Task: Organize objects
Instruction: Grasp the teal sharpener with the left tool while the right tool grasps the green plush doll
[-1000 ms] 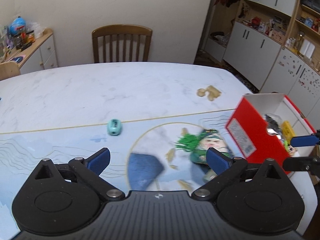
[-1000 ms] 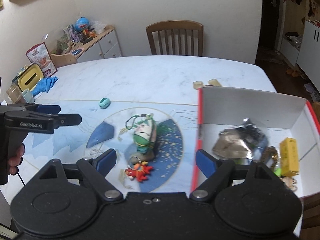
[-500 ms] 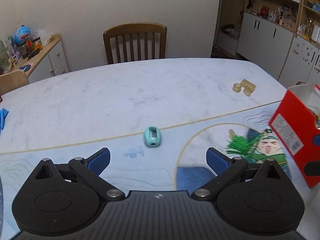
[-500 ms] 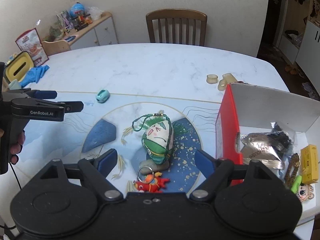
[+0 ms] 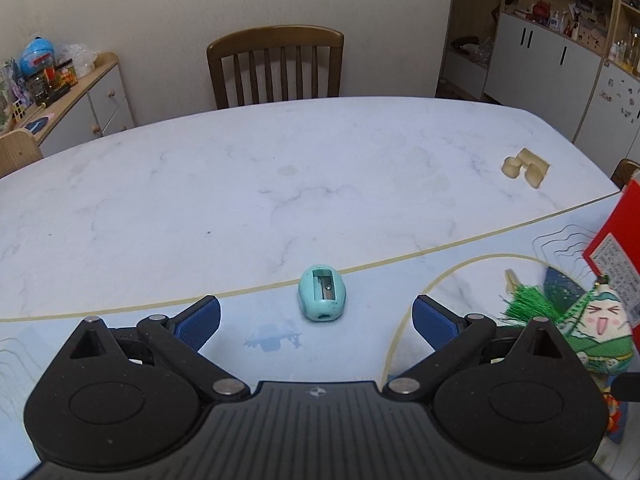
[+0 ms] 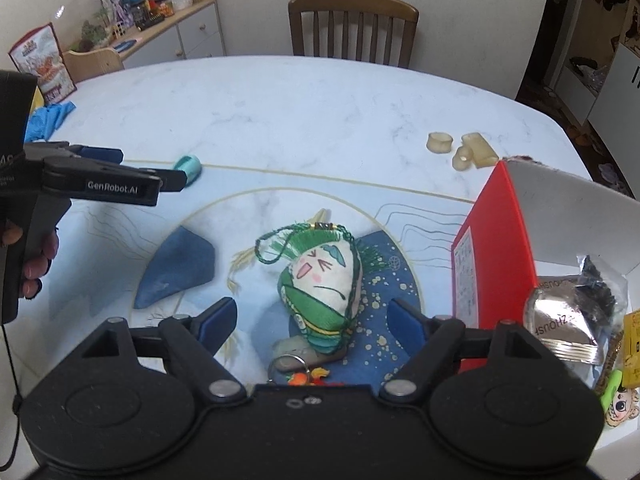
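Note:
A turquoise pencil sharpener (image 5: 322, 298) lies on the printed mat, and my left gripper (image 5: 316, 320) hangs open just in front of it, jaws wide, nothing between them. In the right wrist view the same sharpener (image 6: 188, 168) shows beyond the left gripper's fingers (image 6: 132, 178). A green and white plush charm (image 6: 322, 284) with a face lies on the mat, centred between the pads of my right gripper (image 6: 312, 320); its jaws are closing and stand apart from the plush. A keyring with a red-orange charm (image 6: 304, 374) lies below it. The red box (image 6: 500, 248) stands at the right with several items inside.
Three cream rubbery pieces (image 6: 460, 148) lie on the marble table behind the box. A wooden chair (image 5: 276, 66) stands at the far edge. A blue cloth (image 6: 48, 118) and a printed packet (image 6: 42, 64) sit at the far left. A sideboard with clutter (image 6: 160, 12) lines the wall.
Both grippers came lower and closer to the table. The left one swung left from the plush until the sharpener sits centred ahead of it. The right one closed in on the plush, jaws narrowing slightly.

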Available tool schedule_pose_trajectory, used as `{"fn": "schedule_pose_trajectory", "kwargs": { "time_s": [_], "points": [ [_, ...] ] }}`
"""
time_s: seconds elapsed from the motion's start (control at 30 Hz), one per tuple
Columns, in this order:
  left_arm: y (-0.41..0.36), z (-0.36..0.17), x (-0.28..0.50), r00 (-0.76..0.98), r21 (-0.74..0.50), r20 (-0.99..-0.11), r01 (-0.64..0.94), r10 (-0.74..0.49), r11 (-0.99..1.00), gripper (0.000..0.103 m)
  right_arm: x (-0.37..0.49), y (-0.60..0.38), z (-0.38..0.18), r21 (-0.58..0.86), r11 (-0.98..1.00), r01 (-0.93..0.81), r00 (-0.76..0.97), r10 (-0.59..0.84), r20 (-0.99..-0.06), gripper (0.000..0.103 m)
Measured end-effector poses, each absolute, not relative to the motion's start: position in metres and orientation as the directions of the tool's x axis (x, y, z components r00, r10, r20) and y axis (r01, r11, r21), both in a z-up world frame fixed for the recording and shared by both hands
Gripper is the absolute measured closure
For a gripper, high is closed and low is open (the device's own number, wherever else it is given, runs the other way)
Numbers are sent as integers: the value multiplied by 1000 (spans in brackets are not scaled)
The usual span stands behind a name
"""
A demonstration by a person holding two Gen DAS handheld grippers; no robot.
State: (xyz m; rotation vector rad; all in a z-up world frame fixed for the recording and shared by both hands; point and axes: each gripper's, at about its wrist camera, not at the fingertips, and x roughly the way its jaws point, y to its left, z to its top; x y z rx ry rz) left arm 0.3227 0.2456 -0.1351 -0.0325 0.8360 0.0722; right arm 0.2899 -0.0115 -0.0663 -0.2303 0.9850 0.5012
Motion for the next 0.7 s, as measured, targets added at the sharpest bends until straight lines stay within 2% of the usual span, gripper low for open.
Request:
{"fn": "schedule_pose_trajectory", "kwargs": {
  "time_s": [0.33,0.53,0.7],
  "points": [
    [247,-153,342,657,6,-751,-92,65,996,0,304,-4,-84,18,866,-499,432,267,-861,27],
    [251,-159,344,653,-9,-754,-122,74,992,1,309,-2,-90,15,868,-497,426,259,-867,35],
    [251,-159,344,657,-9,-751,-110,66,994,18,311,0,-93,11,868,-497,426,255,-868,42]
  ]
}}
